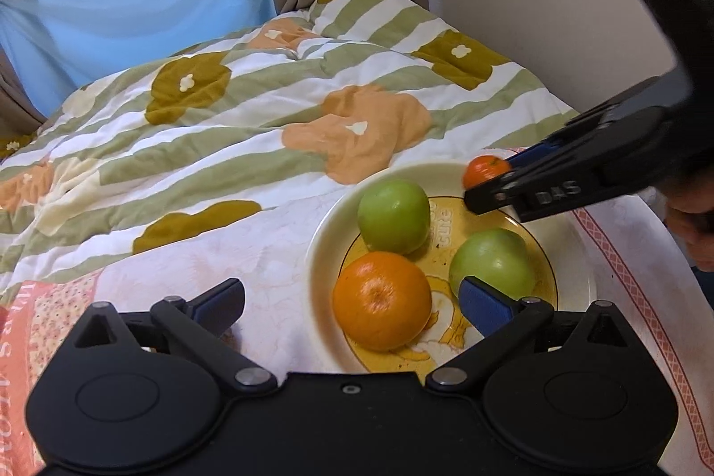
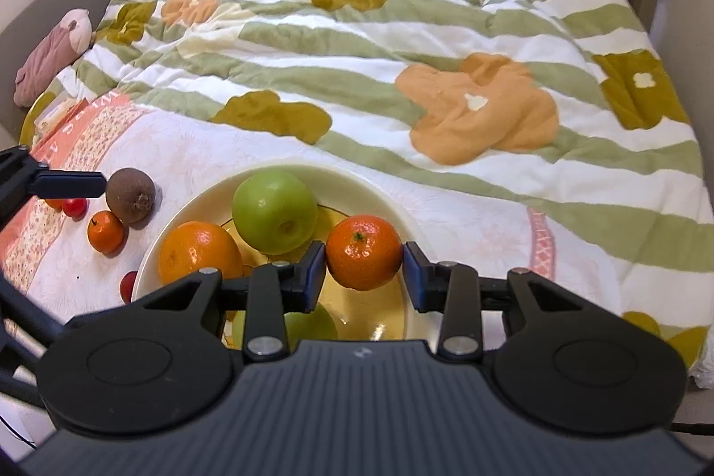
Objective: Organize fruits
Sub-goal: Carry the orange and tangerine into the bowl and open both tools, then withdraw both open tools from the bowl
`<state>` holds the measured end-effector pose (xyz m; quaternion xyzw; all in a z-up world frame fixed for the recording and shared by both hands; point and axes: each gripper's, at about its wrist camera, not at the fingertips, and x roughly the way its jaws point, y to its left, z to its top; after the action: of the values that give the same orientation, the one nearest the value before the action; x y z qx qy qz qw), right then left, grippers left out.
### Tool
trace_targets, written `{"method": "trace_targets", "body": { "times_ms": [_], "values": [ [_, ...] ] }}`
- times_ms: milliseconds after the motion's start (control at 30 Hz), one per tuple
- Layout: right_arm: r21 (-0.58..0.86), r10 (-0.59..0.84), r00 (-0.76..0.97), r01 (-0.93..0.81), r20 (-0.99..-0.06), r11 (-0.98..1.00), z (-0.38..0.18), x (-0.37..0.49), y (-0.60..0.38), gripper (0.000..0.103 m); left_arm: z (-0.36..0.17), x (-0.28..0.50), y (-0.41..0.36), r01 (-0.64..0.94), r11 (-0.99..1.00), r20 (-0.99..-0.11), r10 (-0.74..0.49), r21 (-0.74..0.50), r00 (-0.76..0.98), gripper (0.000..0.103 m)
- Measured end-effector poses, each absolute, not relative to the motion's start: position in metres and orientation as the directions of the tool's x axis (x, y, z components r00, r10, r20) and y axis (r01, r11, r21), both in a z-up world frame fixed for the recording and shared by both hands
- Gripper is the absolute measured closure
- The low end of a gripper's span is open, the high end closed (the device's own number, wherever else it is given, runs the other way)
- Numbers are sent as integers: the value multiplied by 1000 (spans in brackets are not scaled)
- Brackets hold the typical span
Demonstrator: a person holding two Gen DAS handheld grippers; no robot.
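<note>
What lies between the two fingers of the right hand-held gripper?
A small orange mandarin, seen in the right wrist view between the right hand-held gripper's blue pads, over the plate. Whether both pads touch it is unclear.

The right gripper (image 1: 486, 181) bears raised letters "DAS" on its black finger arm; the plate (image 1: 442, 215) carries printed lettering by the far green apple (image 1: 393, 217), seemingly "cute", partly hidden; the pink cloth (image 2: 96, 128) shows large letters too distorted to read.

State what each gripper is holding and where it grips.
The right gripper holds the small mandarin by its two sides, above the plate. The left gripper is open, holding nothing.
</note>
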<state>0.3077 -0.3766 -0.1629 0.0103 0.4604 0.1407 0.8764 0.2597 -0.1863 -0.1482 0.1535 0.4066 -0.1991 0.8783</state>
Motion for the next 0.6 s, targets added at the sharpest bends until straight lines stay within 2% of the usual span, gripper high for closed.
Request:
{"method": "trace_targets", "body": {
  "times_ms": [200,300,367,433,600],
  "values": [
    [170,271,508,-237,-818,957,-175,317,-368,50,-147,255,-178,459,883,-773,-218,104,595,0],
    [166,269,513,-238,-815,957,-176,318,-367,47,-146,255,-175,452,887,-771,-220,97,597,0],
    [147,258,531,-243,-807,959,-175,318,-365,21,-144,254,-174,448,889,-771,-217,97,599,0],
    [184,307,541,-270,-783,945,-172,316,-365,0,-143,252,-173,442,892,-771,-216,94,599,0],
    [84,256,619,-292,-743,953,-161,302,-355,0,-136,242,-166,430,899,-765,-220,82,605,0]
  ]
}}
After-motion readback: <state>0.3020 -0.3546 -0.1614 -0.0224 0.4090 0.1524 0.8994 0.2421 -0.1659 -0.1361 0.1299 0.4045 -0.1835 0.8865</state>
